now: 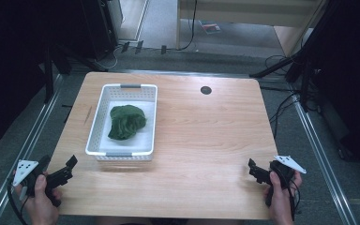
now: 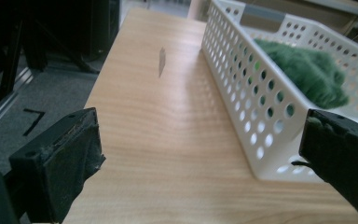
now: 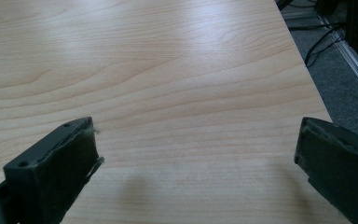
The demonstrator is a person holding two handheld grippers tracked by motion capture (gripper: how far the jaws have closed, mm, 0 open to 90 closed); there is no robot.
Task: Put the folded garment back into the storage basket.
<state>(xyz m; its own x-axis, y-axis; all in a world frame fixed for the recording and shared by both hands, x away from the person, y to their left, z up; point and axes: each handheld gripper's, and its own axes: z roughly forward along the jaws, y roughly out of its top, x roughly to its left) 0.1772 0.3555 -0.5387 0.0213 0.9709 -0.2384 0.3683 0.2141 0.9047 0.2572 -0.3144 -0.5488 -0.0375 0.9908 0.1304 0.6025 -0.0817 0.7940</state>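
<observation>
A white perforated basket point(image 1: 96, 123) stands on the left half of the wooden table point(image 1: 206, 140). A crumpled green cloth point(image 1: 126, 122) lies inside it. My left gripper point(image 1: 68, 168) is held at the table's front left corner, open and empty, a little short of the basket's near wall. In the left gripper view the basket point(image 2: 261, 107) with the cloth point(image 2: 307, 70) rises to the right, and the left gripper point(image 2: 200, 135) has its jaws wide apart. My right gripper point(image 1: 254, 171) is at the front right, open over bare wood; its jaws stand wide apart in the right gripper view point(image 3: 196, 140).
A thin dark mark point(image 1: 88, 115) lies on the table left of the basket. A round black grommet hole point(image 1: 206, 90) sits near the far edge. Cables point(image 1: 281, 108) trail on the floor to the right. Metal rails run along both sides of the table.
</observation>
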